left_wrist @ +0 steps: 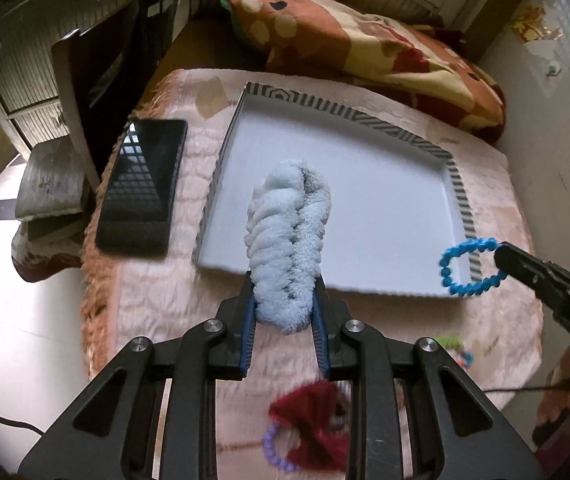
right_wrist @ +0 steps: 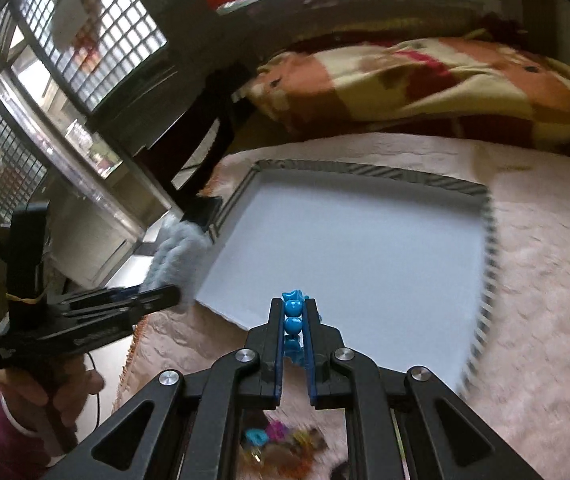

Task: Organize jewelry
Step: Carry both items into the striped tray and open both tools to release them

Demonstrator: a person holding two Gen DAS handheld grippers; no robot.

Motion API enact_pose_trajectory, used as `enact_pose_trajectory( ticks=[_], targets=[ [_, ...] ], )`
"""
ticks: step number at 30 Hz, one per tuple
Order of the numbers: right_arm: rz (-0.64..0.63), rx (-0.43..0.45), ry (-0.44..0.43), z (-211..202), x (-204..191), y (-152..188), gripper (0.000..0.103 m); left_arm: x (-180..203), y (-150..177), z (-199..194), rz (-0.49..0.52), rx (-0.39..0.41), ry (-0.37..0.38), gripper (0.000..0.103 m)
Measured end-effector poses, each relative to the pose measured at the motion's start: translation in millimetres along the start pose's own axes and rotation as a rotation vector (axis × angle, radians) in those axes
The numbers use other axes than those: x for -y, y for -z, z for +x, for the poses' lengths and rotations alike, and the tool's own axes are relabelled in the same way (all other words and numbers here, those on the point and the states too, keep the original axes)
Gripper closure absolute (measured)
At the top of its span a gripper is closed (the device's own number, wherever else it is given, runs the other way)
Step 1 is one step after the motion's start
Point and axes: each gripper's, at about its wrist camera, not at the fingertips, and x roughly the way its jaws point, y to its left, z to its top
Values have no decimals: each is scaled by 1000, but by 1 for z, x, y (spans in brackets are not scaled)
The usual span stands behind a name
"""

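Note:
My left gripper (left_wrist: pixel 283 292) is shut on a fluffy light-blue scrunchie (left_wrist: pixel 287 240) and holds it above the near edge of a shallow white tray (left_wrist: pixel 365 184) with a striped rim. My right gripper (right_wrist: pixel 293 308) is shut on a blue bead bracelet (right_wrist: pixel 293 318), held over the tray's near edge; the bracelet (left_wrist: pixel 469 266) hangs as a loop at the tray's near right corner in the left wrist view. The tray (right_wrist: pixel 345 248) holds nothing. The scrunchie (right_wrist: pixel 177 256) and left gripper (right_wrist: pixel 165 298) show at left in the right wrist view.
A black phone (left_wrist: pixel 141 188) lies left of the tray on the pink furry cloth (left_wrist: pixel 157 300). A red scrunchie (left_wrist: pixel 317 428), a purple bead bracelet (left_wrist: pixel 273 448) and other colourful pieces (right_wrist: pixel 281 440) lie near me. A patterned pillow (left_wrist: pixel 365 52) lies behind the tray.

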Motion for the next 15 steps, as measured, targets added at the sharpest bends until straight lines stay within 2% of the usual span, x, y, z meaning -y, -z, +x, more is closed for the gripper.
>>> enact_pose_trajectory(
  ticks=[4, 7, 12, 15],
  targets=[
    [-49, -62, -70, 37, -17, -12, 95, 3, -21, 20, -8, -8, -41, 80],
    [-49, -111, -103, 67, -15, -19, 95, -1, -30, 38, -44, -41, -57, 80],
    [-26, -183, -77, 110, 10, -26, 95, -8, -31, 61, -80, -82, -106, 80],
    [0, -196, -63, 126, 26, -30, 95, -8, -31, 69, -92, -97, -127, 80]
  ],
)
